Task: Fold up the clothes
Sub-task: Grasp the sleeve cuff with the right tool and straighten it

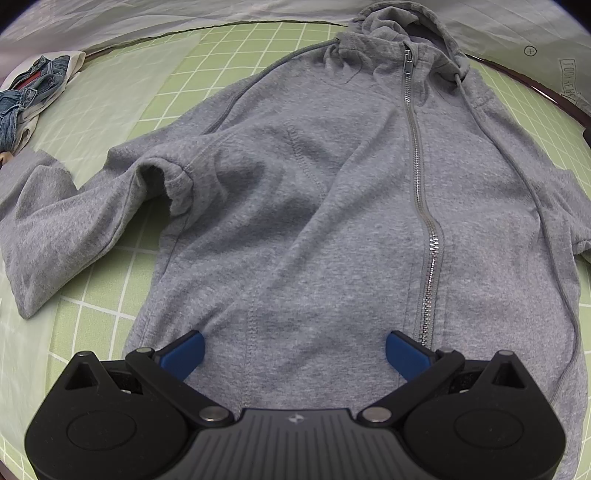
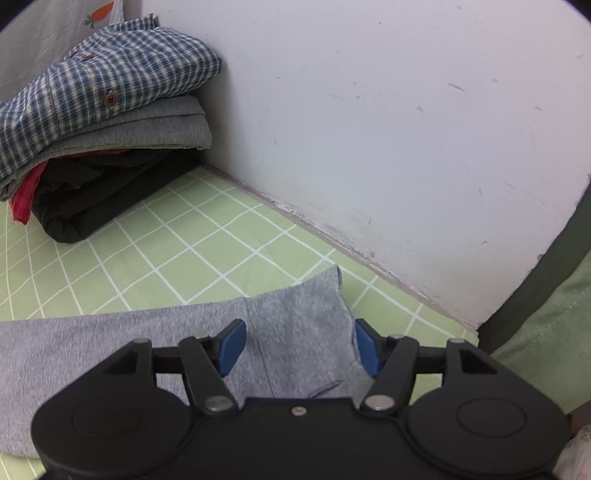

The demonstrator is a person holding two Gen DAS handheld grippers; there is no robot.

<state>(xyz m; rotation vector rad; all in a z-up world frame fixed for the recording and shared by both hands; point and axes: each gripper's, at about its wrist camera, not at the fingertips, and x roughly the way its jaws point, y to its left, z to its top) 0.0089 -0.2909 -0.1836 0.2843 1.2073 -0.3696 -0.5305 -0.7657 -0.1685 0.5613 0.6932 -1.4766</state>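
Blue pads tip both grippers, and both sets of jaws stand wide with nothing between them. Nearest in the left wrist view, the left gripper point(image 1: 294, 350) hangs over the bottom hem of a grey zip hoodie point(image 1: 332, 206), which lies face up and spread on a green checked sheet point(image 1: 110, 295); whether the pads touch the cloth cannot be told. From the hem the metal zipper point(image 1: 417, 177) runs away up the middle to the hood point(image 1: 399, 26), bunched at the far edge of the sheet. To the left, one sleeve point(image 1: 55, 221) bends outward with its cuff near the sheet's left border, and bare sheet shows between sleeve and body and beyond the shoulder. Farther left, at the rim, sits a small heap of denim point(image 1: 26, 92), well apart from the hoodie. In the right wrist view, the right gripper point(image 2: 300, 347) is poised over the end of the other grey sleeve point(image 2: 295, 314), whose cuff edge lies just beyond the fingertips and near the wall point(image 2: 369, 129). Past the cuff a stretch of open checked sheet reaches the wall's base. Farther off to the left, against the wall, stands a stack of folded clothes point(image 2: 103, 129), a checked shirt on top, grey, red and black beneath, well apart from the sleeve.
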